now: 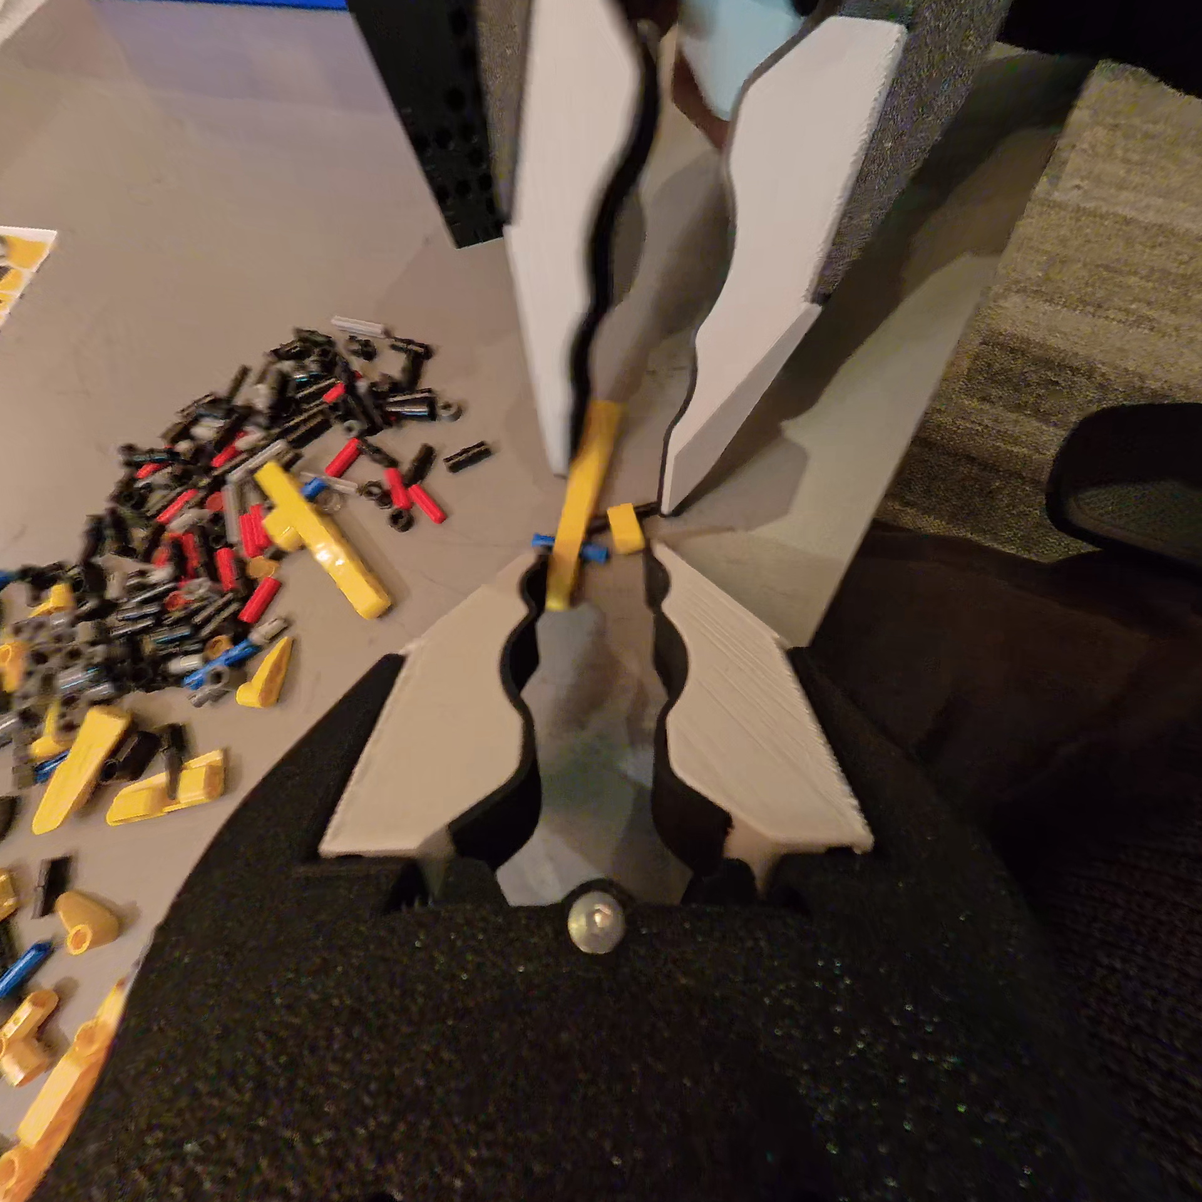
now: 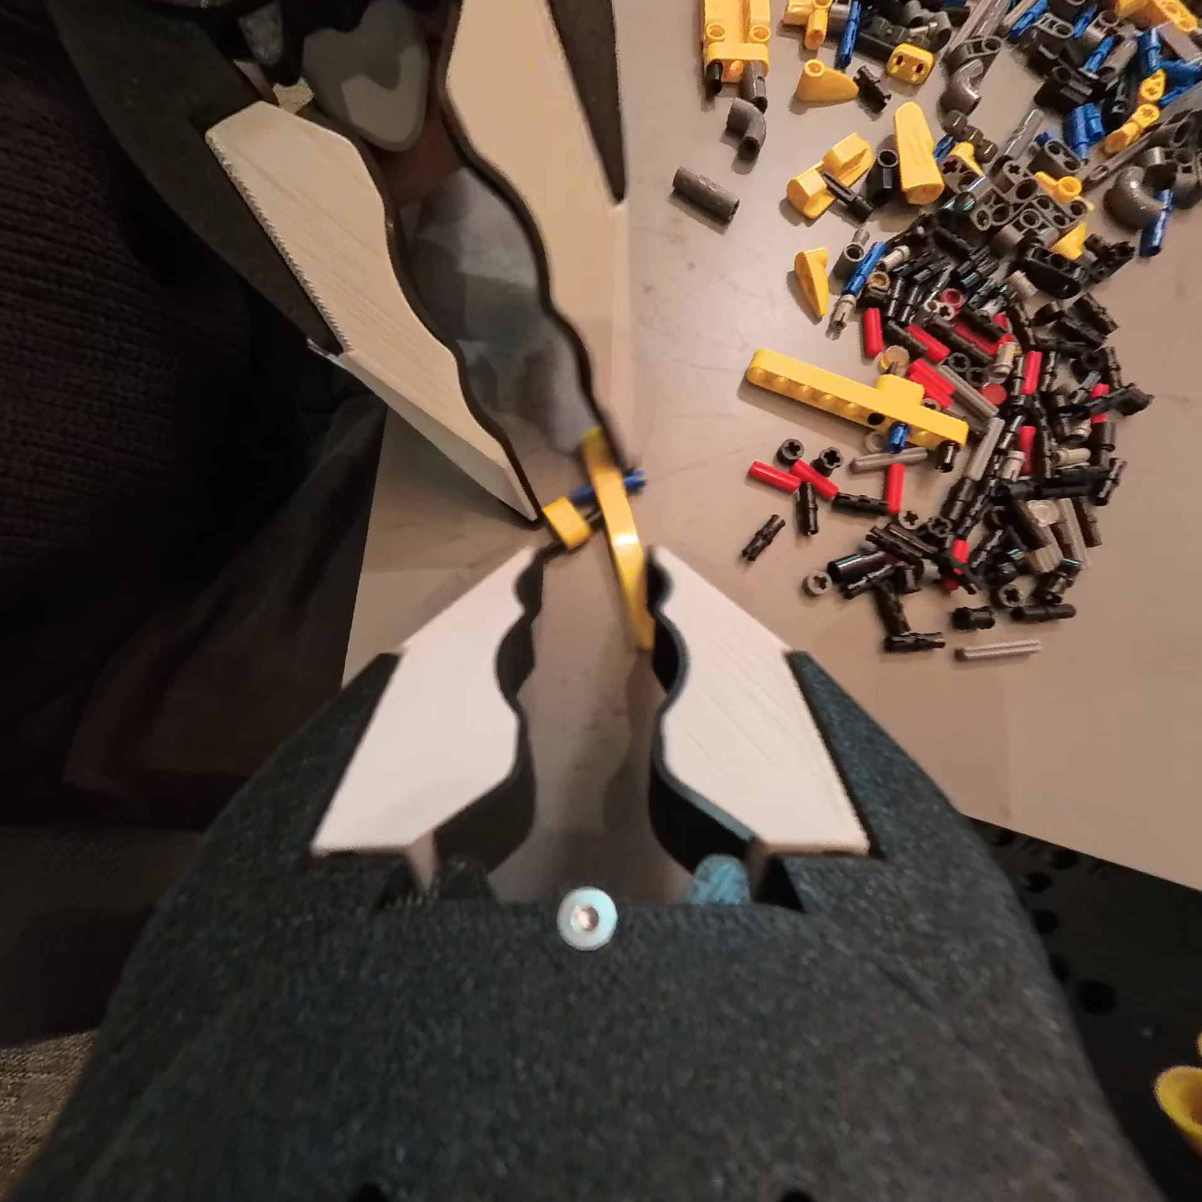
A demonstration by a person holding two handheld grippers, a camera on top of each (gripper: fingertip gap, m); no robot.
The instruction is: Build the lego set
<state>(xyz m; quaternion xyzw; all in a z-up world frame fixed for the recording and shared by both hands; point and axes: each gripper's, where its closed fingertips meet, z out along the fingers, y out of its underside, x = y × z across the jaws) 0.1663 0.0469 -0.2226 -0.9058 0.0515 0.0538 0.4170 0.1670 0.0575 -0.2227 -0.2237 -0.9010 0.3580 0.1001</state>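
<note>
1. Grey table (image 1: 260, 195) – it filled the upper left of the left wrist view, and its edge ran by at 3 o'clock.
2. Left gripper (image 1: 592, 572) and right gripper (image 2: 592, 566) – we recorded them tip to tip over the table edge, the right gripper entering the left wrist view from 12 o'clock. Both sets of jaws stood parted. We could not tell whether either was clenched on the small assembly between them or merely touched it.
3. Pile of toy building pieces (image 1: 227, 520) – black, red, grey, blue and yellow, loose on the table at 9 o'clock of the tips in the left wrist view, and at 2 o'clock in the right wrist view.
4. Yellow beam (image 1: 582, 507) – seen edge-on, off the pile, between the two grippers, lying against one finger of each.
5. Small yellow piece (image 1: 626, 528) – on a black axle just beside the beam at 3 o'clock, touching a fingertip.
6. Blue pin (image 1: 595, 553) – crossing the beam.
</note>
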